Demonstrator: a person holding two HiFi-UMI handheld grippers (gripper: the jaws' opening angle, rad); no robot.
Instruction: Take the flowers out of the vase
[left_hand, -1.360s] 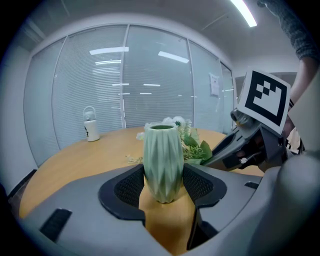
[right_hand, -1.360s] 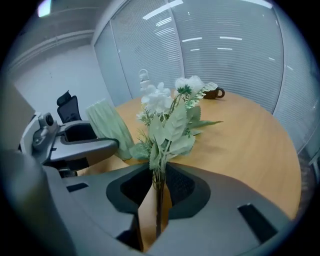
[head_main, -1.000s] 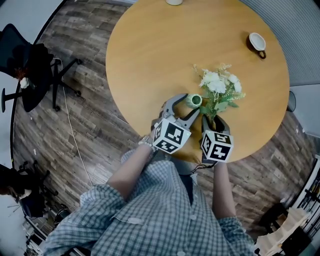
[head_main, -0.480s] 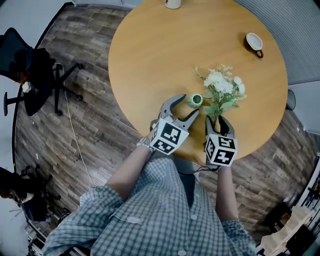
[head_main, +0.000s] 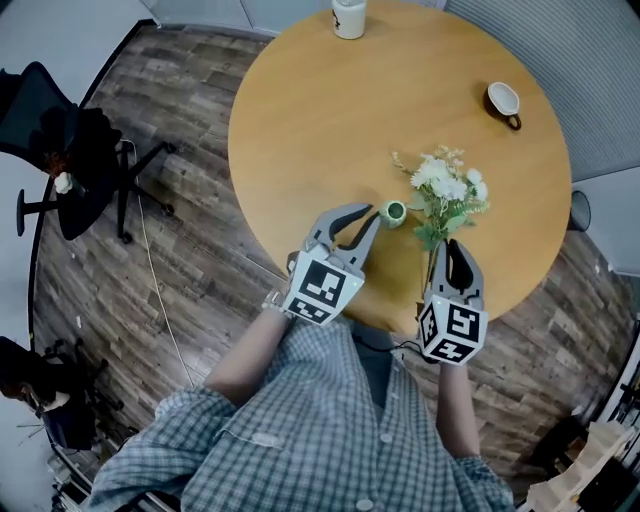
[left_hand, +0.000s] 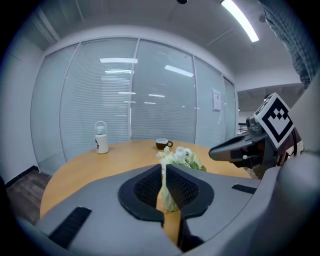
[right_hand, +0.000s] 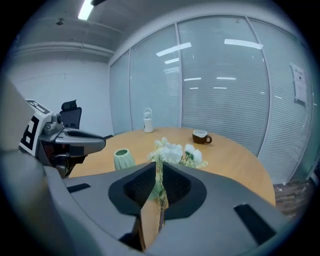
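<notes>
A bunch of white flowers (head_main: 447, 187) with green leaves hangs over the round wooden table (head_main: 330, 110). Its stems run down into my right gripper (head_main: 452, 246), whose jaws have just been closing and are shut on them. In the right gripper view the stems sit in the slit between the pads (right_hand: 158, 172), blooms (right_hand: 175, 151) beyond. The small pale-green vase (head_main: 394, 211) stands empty and upright to the left of the flowers (right_hand: 124, 159). My left gripper (head_main: 372, 213) has just been closing too. Its jaws are together with nothing between them, tips just short of the vase (left_hand: 168, 195).
A brown-and-white cup (head_main: 502, 100) sits at the table's far right, a white bottle (head_main: 348, 17) at its far edge. A black office chair (head_main: 70, 150) stands on the wood floor at the left. The table's near edge lies under both grippers.
Both grippers had open jaws before and now have them closed. Both have risen and drawn back toward me, and the flowers have shifted slightly right, away from the vase.
</notes>
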